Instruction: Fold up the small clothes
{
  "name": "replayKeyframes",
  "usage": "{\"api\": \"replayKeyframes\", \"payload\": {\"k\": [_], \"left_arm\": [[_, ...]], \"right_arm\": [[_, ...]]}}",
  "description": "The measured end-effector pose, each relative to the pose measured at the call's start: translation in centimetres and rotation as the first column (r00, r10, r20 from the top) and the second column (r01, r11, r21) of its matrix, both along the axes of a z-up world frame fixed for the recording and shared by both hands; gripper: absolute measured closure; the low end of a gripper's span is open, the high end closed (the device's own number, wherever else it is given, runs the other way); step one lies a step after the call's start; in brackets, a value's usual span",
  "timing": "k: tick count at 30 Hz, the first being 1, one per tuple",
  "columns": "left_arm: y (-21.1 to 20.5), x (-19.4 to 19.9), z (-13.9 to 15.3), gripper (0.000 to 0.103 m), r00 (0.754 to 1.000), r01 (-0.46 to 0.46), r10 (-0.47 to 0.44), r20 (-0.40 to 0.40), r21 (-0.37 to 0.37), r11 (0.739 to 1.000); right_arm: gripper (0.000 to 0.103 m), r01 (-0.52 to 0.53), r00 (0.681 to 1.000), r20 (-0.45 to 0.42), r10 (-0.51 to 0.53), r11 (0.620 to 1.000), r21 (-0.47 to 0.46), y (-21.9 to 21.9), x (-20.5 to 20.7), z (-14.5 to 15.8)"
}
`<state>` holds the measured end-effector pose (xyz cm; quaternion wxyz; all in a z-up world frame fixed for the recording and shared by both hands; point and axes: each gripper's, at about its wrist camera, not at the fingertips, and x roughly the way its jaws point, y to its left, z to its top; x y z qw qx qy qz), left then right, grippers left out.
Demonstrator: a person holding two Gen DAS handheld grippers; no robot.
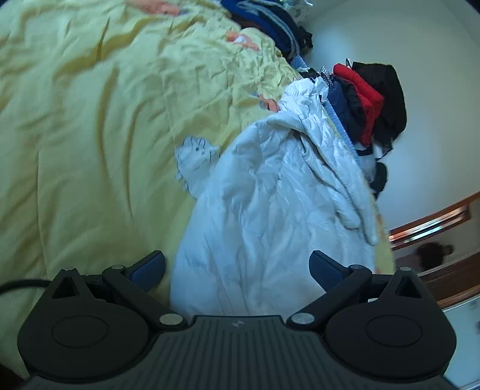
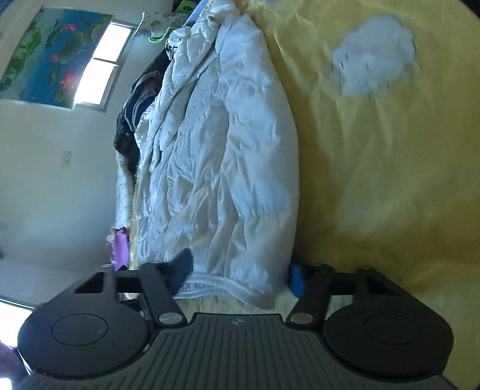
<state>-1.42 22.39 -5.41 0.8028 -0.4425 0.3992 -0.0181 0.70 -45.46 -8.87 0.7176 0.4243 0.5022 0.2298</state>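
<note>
A small white garment [image 1: 196,159] with dark marks lies crumpled on the yellow bedsheet [image 1: 90,135]. It also shows in the right wrist view [image 2: 375,57], far right at the top. A large white padded coat [image 1: 264,210] lies along the bed's edge, and it shows in the right wrist view [image 2: 222,150] too. My left gripper [image 1: 237,270] is open and empty, jaws wide over the coat's near end. My right gripper [image 2: 240,274] is open and empty, its jaws either side of the coat's hem.
A heap of dark, red and blue clothes [image 1: 369,99] sits past the coat at the bed's edge, with more dark clothes [image 1: 270,21] further back. A white wall [image 2: 45,180], a window [image 2: 102,63] and a flower poster [image 2: 45,51] are on the left.
</note>
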Motion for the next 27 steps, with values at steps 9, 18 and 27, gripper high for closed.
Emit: {"api": "replayKeyframes", "payload": {"k": [9,18,27], "left_arm": [[-0.1,-1.1,-0.6,0.001,0.999,0.030,-0.032,-0.022,-0.104,0.994],[-0.6,-0.9,-1.3,0.074,0.992,0.023,-0.031,-0.119,-0.069,0.997],[-1.5,0.2,-0.2,0.092,0.993,0.053,-0.059,-0.107,-0.053,0.997]], "right_arm": [[0.074,0.034,0.999,-0.031,-0.032,0.997,0.072,0.3,-0.9,-1.5],[0.075,0.045,0.999,-0.022,-0.043,0.993,0.109,0.0,-0.8,-2.2],[0.087,0.080,0.994,0.051,-0.092,0.977,0.195,-0.8,-1.3,-1.9]]}}
